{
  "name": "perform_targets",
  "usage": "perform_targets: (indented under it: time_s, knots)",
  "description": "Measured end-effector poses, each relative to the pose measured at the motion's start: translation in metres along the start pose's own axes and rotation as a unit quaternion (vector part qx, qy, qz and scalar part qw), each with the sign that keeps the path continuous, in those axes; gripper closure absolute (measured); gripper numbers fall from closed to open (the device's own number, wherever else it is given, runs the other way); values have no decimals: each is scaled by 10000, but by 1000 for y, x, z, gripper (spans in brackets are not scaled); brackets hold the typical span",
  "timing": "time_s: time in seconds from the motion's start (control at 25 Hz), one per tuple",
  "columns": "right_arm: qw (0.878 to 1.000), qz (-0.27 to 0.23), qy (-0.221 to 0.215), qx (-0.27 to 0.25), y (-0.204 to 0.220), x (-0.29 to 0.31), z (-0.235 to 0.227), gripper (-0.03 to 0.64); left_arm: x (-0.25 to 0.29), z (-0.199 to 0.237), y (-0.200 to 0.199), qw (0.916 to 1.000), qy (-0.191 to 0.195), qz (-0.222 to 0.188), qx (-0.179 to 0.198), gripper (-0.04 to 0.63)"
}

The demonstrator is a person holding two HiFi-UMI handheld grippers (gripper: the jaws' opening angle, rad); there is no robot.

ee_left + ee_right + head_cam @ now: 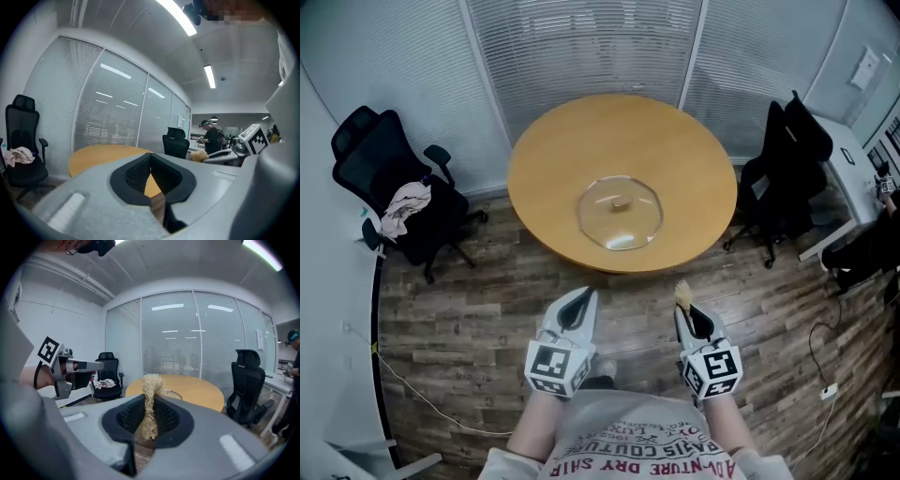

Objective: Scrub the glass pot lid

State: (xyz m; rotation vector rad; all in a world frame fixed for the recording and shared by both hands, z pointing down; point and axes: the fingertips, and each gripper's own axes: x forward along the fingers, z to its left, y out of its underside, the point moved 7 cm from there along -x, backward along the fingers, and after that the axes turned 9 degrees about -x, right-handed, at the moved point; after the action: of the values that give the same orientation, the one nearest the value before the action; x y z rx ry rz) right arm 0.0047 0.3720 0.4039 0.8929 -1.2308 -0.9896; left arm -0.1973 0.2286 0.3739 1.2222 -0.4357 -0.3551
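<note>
Lid lies flat near the middle of the round table in the head view. It is clear glass with a small knob at its centre, well in from every edge, and the wood top shows all round it. You hold both grippers over the plank floor, short of the table's near edge, the left gripper and right gripper side by side and apart. A left chair carrying a cloth and a right chair stand off the table's two sides. In the left gripper view your jaws are closed tip to tip with nothing between them. The table lies ahead beyond them, and a person stands far back on the right. In the right gripper view your jaws are clamped on a straw-coloured scrubber, which stands upright with its tuft above the pads. Behind it part of the lid's rim shows on the table.
</note>
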Motion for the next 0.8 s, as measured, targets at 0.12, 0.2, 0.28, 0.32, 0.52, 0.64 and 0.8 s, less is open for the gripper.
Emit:
perform_targets:
  time_s: [0.12, 0.2, 0.28, 0.32, 0.52, 0.64, 0.8]
  knots:
    - [9999, 25, -81, -81, -11, 31, 4, 566, 15, 28, -7, 10000, -41, -28, -25, 588]
    - [9997, 69, -165, -140, -15, 47, 4, 565, 23, 40, -10, 10000, -60, -36, -52, 588]
    - [9996, 115, -207, -166, -16, 63, 2, 565, 29, 48, -11, 10000, -76, -21, -59, 588]
    - [9995, 134, -221, -156, -16, 71, -1, 565, 33, 52, -11, 9999, -98, -13, -55, 588]
    - [9986, 170, -482, -129, -15, 111, -21, 565, 54, 67, -5, 9990, -428, -22, -79, 588]
    - [9970, 134, -741, -183, -18, 142, -39, 565, 71, 75, -8, 9973, -734, -90, -31, 588]
    - [9936, 27, -1109, -228, -27, 189, -70, 565, 105, 85, -14, 9936, -1117, -152, -17, 588]
